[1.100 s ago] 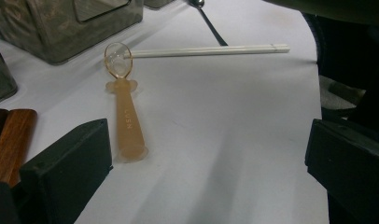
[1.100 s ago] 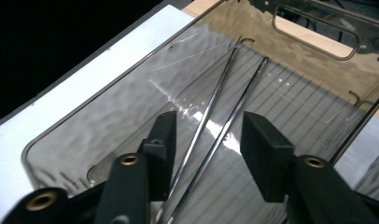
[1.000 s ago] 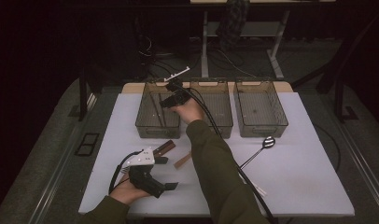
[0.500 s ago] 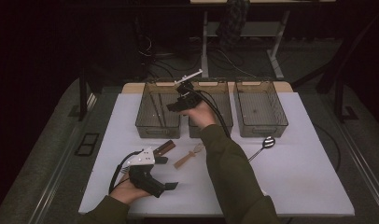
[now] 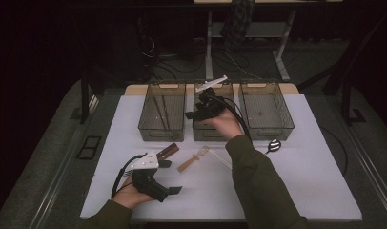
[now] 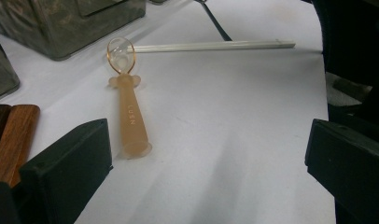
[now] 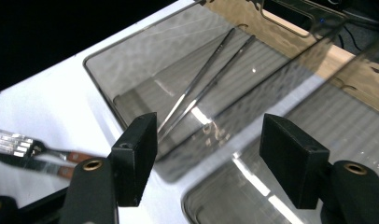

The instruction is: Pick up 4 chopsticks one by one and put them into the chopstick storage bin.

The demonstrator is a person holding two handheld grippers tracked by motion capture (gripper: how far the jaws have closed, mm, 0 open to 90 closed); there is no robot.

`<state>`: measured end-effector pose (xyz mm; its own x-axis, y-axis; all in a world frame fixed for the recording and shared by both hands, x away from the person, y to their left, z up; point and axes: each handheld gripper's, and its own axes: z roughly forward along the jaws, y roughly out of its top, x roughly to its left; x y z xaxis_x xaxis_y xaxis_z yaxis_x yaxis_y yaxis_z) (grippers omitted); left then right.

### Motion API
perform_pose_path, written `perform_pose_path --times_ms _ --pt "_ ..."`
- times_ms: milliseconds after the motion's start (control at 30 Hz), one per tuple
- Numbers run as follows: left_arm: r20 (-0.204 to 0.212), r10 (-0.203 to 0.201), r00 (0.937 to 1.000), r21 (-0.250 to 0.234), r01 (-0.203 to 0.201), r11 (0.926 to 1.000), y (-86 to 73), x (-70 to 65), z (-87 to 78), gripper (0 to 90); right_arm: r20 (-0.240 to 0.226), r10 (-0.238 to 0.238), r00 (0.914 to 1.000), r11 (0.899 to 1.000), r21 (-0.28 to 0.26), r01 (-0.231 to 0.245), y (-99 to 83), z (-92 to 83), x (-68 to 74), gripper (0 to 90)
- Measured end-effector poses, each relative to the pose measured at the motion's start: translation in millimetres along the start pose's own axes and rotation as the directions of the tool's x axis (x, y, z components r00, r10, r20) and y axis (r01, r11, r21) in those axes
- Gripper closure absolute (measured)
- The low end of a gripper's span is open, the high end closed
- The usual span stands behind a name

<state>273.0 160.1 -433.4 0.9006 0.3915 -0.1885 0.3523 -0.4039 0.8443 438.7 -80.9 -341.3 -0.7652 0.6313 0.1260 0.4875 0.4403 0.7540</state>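
Sorting cutlery into three clear bins at the far edge of the counter [image 5: 296,191]: two metal chopsticks [image 7: 211,77] already lie in the left bin [image 5: 162,134], while the translucent orange spoon [image 6: 129,107], a clear stick [image 6: 211,45], wood-handled pieces [image 6: 12,140] and a dark ladle [image 5: 273,145] are left on the near counter. The right hand-held gripper [image 7: 208,161] hangs over the middle bin [image 5: 208,131], its jaws just opening and empty. The left hand-held gripper [image 6: 206,163] rests near left, jaws apart and empty, aimed at the spoon, which lies flat, bowl pointing far.
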Motion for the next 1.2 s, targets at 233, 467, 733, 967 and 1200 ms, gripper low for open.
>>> perform_pose_path --times_ms 233,467,733,967,1200 --pt "-0.003 -0.006 1.0000 -0.001 0.006 1.0000 0.0 0.3 0.9 0.0 0.010 0.001 0.9999 1.000 -0.017 -0.001 -19.4 -29.6 -10.8 36.6" --pt "-0.010 -0.008 0.9999 0.002 0.008 1.0000 -0.2 0.6 0.8 0.0 0.024 -0.001 0.9997 1.000 -0.030 0.001 -39.6 -54.0 -15.4 39.7" --pt "-0.017 -0.008 0.9998 0.009 0.008 0.9999 -0.3 0.5 1.4 0.0 0.037 0.007 0.9993 1.000 -0.027 -0.006 -68.8 -73.6 -18.5 47.0" --pt "-0.020 -0.007 0.9998 0.010 0.008 0.9999 -0.6 0.3 1.4 0.0 0.043 0.022 0.9988 1.000 -0.002 -0.022 -97.4 -85.4 -19.8 52.7" --pt "-0.027 -0.009 0.9996 0.018 0.009 0.9998 -0.9 0.4 2.1 0.0 0.040 0.045 0.9982 0.999 0.007 -0.045 -127.2 -97.5 -20.6 56.1"
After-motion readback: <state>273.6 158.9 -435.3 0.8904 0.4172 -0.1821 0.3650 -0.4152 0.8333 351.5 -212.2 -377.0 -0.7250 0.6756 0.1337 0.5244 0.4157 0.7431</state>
